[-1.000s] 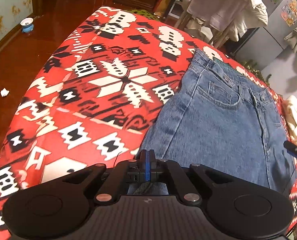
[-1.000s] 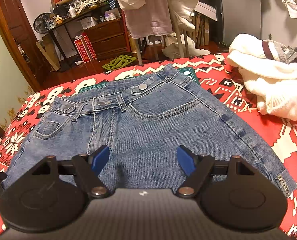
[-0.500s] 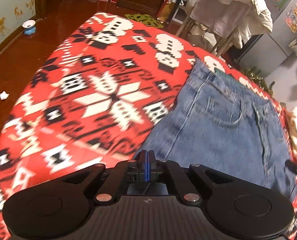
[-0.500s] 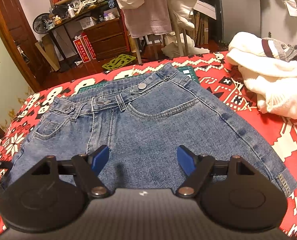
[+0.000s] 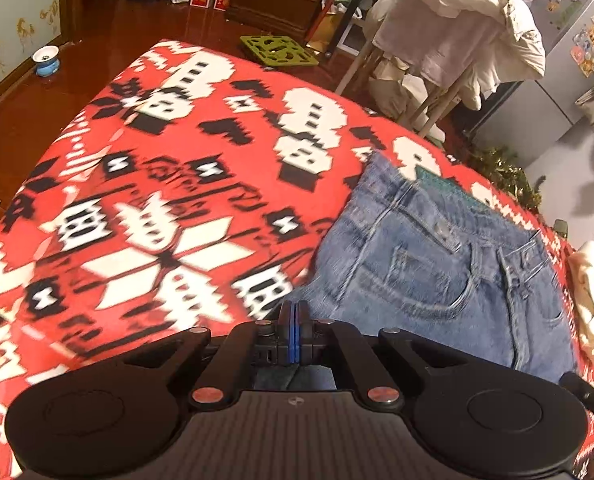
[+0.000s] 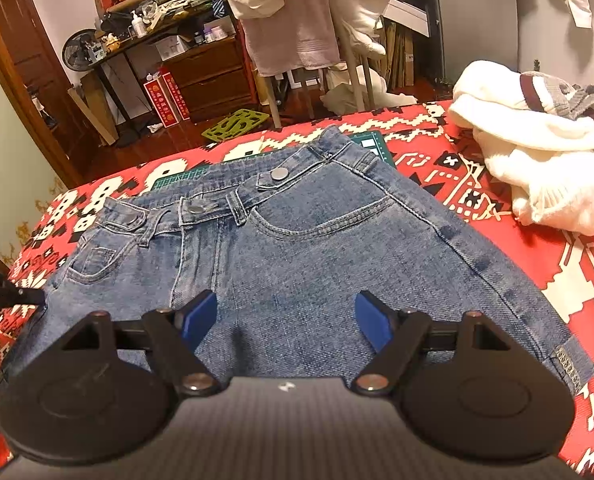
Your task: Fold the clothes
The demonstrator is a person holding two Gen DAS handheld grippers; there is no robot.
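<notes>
Blue jeans (image 6: 305, 248) lie flat on the red patterned blanket (image 5: 145, 184), waistband facing the far side. In the left wrist view the jeans (image 5: 437, 280) fill the right half. My left gripper (image 5: 293, 314) is shut at their left side edge, with a bit of denim showing just under the closed blue pads. Its black tip also shows at the left edge of the right wrist view, as the left gripper (image 6: 13, 296). My right gripper (image 6: 287, 312) hangs open over the middle of the jeans, below the fly, with nothing between its blue pads (image 6: 201, 314).
A white and grey pile of clothes (image 6: 537, 160) sits on the blanket to the right of the jeans. A green cutting mat (image 6: 371, 142) peeks out under the waistband. Past the far edge stand a chair draped with laundry (image 5: 457, 40) and a wooden dresser (image 6: 209, 76).
The left gripper has lifted and tipped back, still shut, so the jeans' edge and blanket slid lower in its view. The right gripper has barely moved and stays open.
</notes>
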